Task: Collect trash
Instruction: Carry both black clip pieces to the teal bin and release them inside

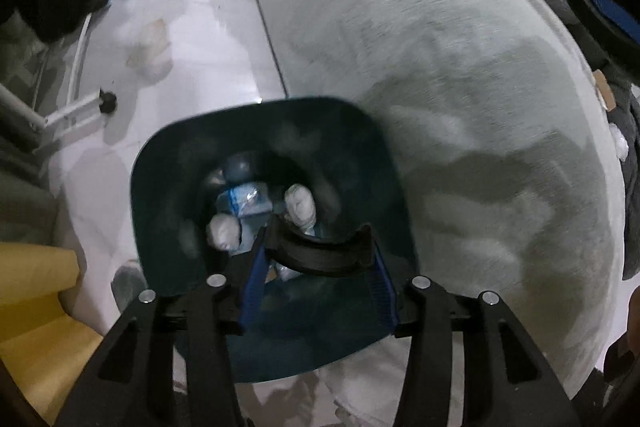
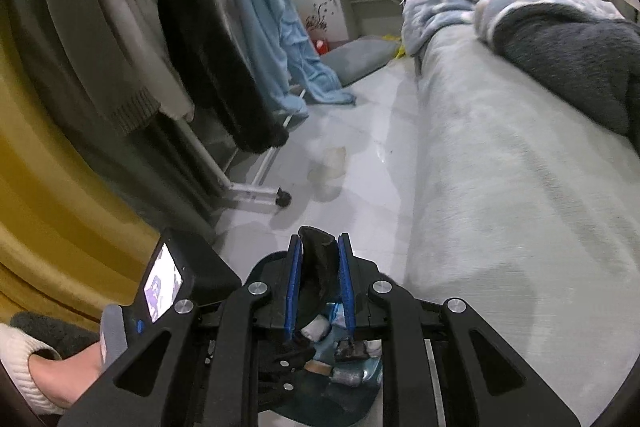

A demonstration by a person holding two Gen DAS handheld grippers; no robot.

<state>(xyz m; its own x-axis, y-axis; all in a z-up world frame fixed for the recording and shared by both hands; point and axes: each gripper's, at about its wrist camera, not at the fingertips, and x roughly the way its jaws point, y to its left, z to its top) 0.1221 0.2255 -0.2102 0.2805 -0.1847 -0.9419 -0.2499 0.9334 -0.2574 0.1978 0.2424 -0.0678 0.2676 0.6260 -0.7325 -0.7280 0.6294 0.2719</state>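
The left gripper (image 1: 320, 259) is hanging over a dark teal trash bin (image 1: 160, 187), its two blue-padded fingers (image 1: 252, 283) spread apart and carrying a curved black piece (image 1: 320, 253) that is spanning the gap between their tips, its long axis running crosswise from finger to finger. Whether the pads are pressing on that piece or merely flanking it cannot be told. Below the fingers, inside the bin, trash is lying in a heap: two white crumpled wads (image 1: 301, 205), a clear plastic bottle (image 1: 246, 201) with a pale blue label, and a rounded grey lump further back. The label's writing is too blurred to read.

The right gripper (image 2: 320, 279) is holding its two blue fingers (image 2: 293, 283) close together, pinching a black curved piece (image 2: 318, 263) that is standing upright between them, its long axis pointing forward and up. Under it the teal bin is showing again (image 2: 280, 263), with a wad and grey scraps inside.

The bin is standing on the pale floor (image 1: 192, 27), just beside a grey-green bed (image 1: 440, 67). A clothes rack (image 2: 248, 187) of hanging garments is standing across the floor, one flattened pale bit of litter (image 2: 330, 165) lying near its foot. A small lit screen (image 2: 162, 279) is glowing on the left gripper's body; nothing on it is legible.
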